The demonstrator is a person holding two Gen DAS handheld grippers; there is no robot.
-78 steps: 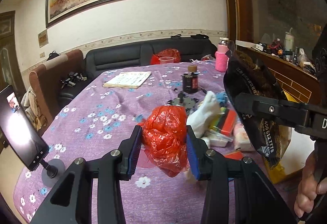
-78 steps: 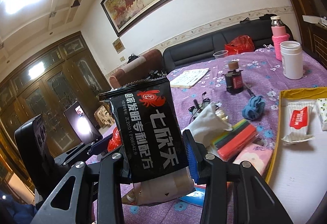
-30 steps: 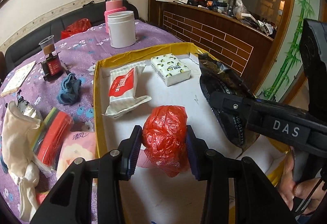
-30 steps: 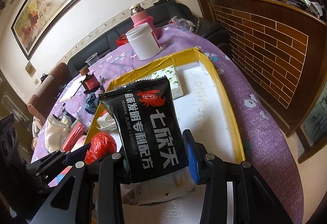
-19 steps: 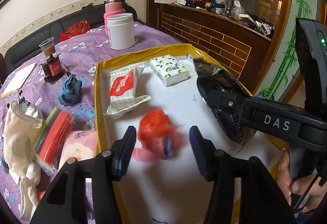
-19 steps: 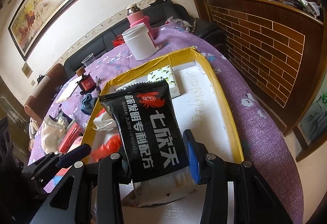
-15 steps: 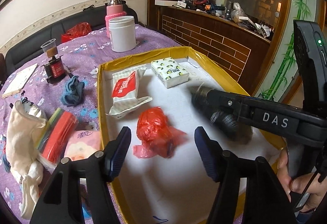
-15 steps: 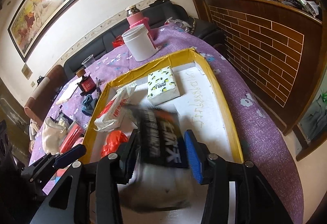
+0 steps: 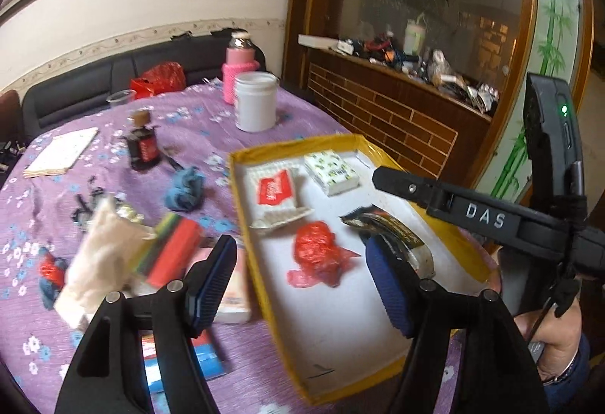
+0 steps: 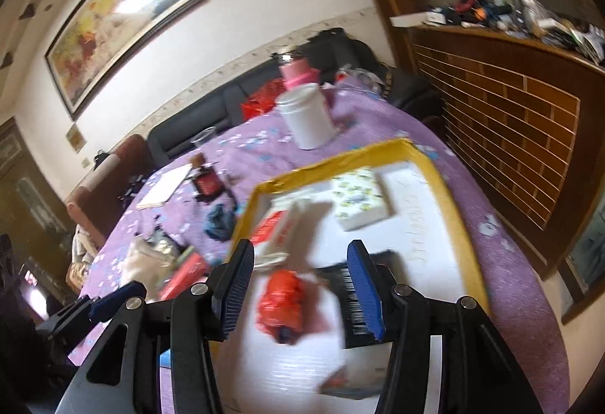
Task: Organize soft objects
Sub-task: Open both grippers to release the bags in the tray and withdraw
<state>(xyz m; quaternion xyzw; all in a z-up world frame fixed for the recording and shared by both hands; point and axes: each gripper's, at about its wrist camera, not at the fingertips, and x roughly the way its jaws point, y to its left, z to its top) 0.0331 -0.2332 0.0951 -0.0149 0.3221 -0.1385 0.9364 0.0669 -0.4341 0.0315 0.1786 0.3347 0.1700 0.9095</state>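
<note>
Both grippers tilt downward over the yellow-rimmed tray [image 9: 242,187]. The left gripper [image 9: 302,281] and right gripper [image 10: 298,285] are opening, empty. Red bag [image 9: 317,251] and black packet [image 9: 389,225] lie inside the tray, the packet partly hidden, blurred.

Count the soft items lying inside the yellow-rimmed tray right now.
4: red-and-white tissue pack far left, patterned tissue pack far right, crumpled red plastic bag centre, black snack packet right.
</note>
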